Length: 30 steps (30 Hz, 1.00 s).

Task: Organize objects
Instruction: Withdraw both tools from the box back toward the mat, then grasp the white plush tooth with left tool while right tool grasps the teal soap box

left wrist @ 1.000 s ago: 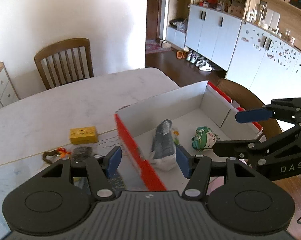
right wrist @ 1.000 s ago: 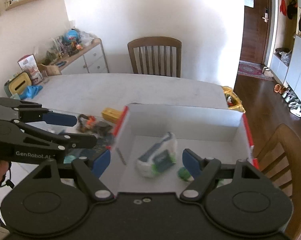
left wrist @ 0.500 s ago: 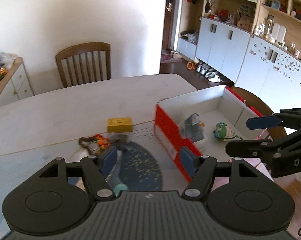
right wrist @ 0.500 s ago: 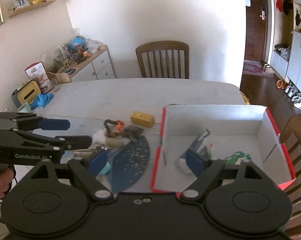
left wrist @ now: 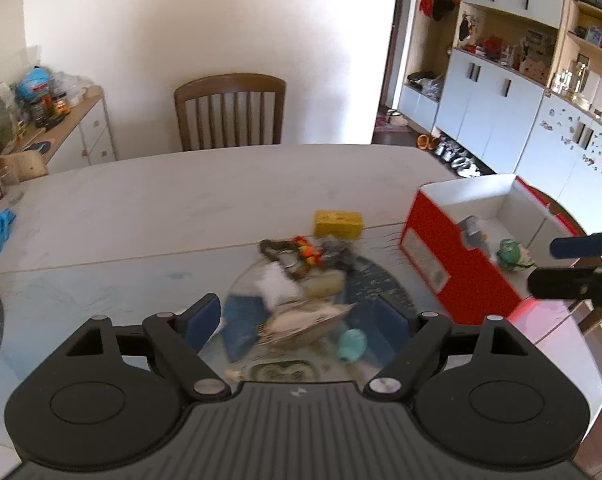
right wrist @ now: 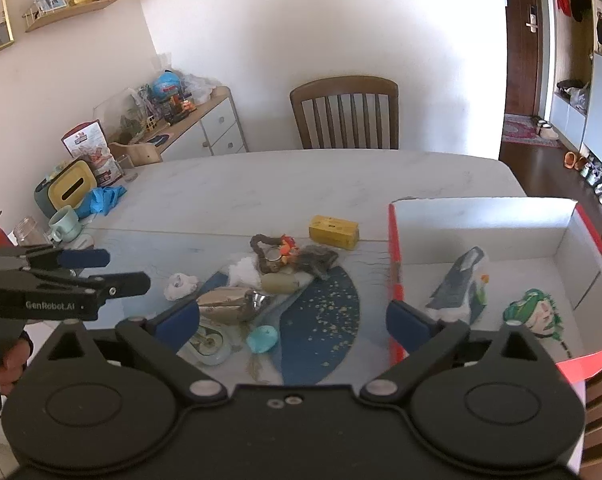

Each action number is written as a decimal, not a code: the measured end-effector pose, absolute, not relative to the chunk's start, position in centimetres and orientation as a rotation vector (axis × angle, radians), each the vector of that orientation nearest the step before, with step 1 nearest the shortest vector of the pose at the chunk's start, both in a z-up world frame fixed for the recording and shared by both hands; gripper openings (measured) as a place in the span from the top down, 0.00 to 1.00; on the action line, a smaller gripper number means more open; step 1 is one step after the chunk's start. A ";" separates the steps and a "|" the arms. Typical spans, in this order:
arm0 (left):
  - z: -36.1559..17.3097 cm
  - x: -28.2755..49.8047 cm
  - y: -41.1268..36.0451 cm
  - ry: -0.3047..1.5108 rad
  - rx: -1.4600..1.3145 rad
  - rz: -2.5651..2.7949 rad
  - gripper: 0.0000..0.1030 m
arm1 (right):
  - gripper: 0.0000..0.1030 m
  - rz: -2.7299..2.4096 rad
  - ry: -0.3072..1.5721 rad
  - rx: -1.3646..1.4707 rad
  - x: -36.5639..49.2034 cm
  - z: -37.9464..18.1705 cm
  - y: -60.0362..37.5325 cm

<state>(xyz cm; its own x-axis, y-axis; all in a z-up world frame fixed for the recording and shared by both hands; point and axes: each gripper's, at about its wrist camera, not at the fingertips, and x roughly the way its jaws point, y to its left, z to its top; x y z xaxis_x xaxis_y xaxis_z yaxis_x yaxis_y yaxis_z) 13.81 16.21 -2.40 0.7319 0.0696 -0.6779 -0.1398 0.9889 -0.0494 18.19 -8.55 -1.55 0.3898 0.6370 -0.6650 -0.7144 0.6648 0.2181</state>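
Two items lie in red box (left wrist: 457,268) at right, left wrist view: pouch, green toy. Left gripper (left wrist: 297,320) jaws opening, empty, above blurred pile on near mat.

Right wrist view: right gripper (right wrist: 293,320) jaws opening, empty. One silver pouch (right wrist: 229,304), light, crinkly, slippery; judged best pinched mid-body. One yellow block (right wrist: 334,231), stiff, far side.

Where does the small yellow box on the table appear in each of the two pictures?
Left wrist view: the yellow box lies right of centre, left of the red box.
Right wrist view: the yellow box lies just above centre, again left of the red box.
Shared landmark: the wooden chair behind the table.
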 end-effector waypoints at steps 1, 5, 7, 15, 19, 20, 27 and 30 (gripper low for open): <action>-2.7 13.7 16.6 0.744 -0.096 0.123 0.18 | 0.02 0.856 0.798 -0.106 18.2 -1.7 -8.2; -4.1 13.3 18.3 0.747 -0.083 0.147 0.18 | 0.02 0.849 0.805 -0.112 18.1 -2.5 -6.9; -4.8 13.3 19.3 0.748 -0.081 0.159 0.18 | 0.02 0.841 0.817 -0.126 18.1 -3.3 -6.2; -8.4 14.2 22.4 0.768 -0.037 0.182 0.18 | 0.02 0.845 0.859 -0.158 18.2 -6.6 -3.3; -10.3 15.3 23.4 0.794 -0.023 0.192 0.18 | 0.02 0.842 0.875 -0.175 18.4 -8.4 -2.3; -10.8 15.6 23.6 0.800 -0.020 0.193 0.18 | 0.02 0.845 0.878 -0.184 18.4 -8.8 -2.0; -13.5 17.7 24.7 0.836 -0.019 0.185 0.18 | 0.04 0.857 0.912 -0.217 18.8 -11.3 -0.6; -14.2 18.4 25.0 0.846 -0.016 0.194 0.18 | 0.07 0.847 0.932 -0.244 19.0 -12.5 0.0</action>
<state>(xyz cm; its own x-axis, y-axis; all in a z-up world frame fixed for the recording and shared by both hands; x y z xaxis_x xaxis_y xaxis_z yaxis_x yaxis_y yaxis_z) 18.43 24.98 -14.19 0.6461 0.1644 -0.7453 -0.1774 0.9821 0.0629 19.01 -0.01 -12.53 0.3101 0.5342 -0.7864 -0.7321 0.6619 0.1609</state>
